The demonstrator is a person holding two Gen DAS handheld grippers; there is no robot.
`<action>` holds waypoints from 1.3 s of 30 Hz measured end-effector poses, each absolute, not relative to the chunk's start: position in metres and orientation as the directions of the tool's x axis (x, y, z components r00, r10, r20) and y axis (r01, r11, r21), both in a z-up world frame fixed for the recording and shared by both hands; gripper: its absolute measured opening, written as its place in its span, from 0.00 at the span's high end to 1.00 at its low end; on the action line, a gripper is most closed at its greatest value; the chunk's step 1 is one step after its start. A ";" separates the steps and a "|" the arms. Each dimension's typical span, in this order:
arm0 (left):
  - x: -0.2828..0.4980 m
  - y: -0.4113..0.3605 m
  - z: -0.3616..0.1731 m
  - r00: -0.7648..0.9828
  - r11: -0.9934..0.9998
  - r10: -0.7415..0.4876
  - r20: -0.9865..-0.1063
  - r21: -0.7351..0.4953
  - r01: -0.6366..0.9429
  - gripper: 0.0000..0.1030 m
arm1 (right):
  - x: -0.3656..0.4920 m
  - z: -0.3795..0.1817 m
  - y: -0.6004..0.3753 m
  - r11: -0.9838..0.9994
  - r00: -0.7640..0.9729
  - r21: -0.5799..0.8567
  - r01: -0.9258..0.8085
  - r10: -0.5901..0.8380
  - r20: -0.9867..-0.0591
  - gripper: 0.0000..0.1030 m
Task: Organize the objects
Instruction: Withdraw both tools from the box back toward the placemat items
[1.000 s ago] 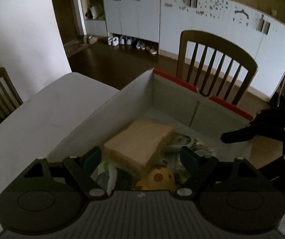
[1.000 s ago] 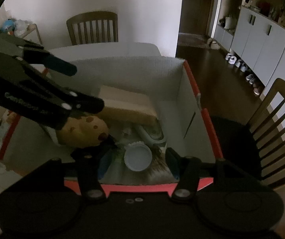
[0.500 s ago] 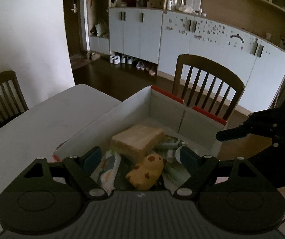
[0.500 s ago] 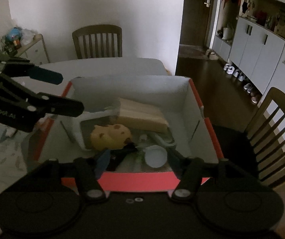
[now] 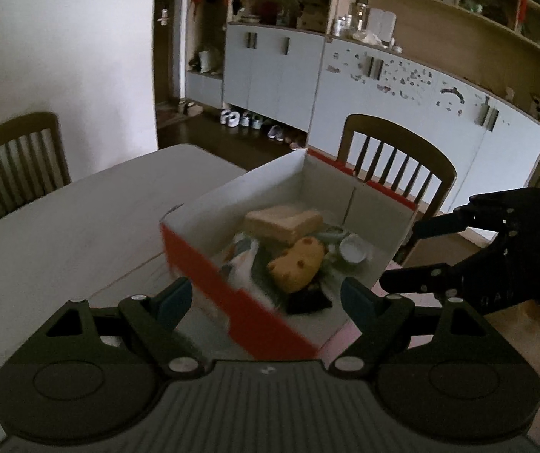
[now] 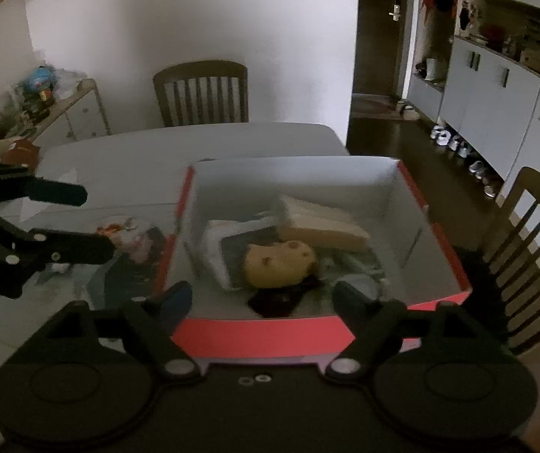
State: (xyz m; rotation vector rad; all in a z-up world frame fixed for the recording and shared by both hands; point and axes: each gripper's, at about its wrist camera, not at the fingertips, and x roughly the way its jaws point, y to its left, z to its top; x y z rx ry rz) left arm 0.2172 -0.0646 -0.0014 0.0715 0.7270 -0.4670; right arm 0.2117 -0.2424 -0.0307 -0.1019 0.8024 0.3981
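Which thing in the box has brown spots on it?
The yellow plush toy, in the middle of the red box. The tan block behind it is plain, and the white cap beside it has no spots.

Both fisheye views are looking dim and underexposed, with straight lines bending toward the edges. Motion blur is smearing the red-edged box [image 5: 232, 294], and corners are darkening.

I count one red box [image 6: 270, 334] on the tabletop [image 6: 202, 143]; inside it one tan block [image 6: 322, 222], one spotted yellow toy [image 6: 277, 264], one white cap [image 5: 353, 251]; two chairs [image 5: 394, 158] beside it.
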 end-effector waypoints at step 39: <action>0.181 0.128 -0.103 0.652 0.986 -0.156 -0.742 -0.160 0.054 0.00 | 0.209 -0.073 -0.068 0.881 0.559 0.017 -0.473 0.314 -0.768 0.10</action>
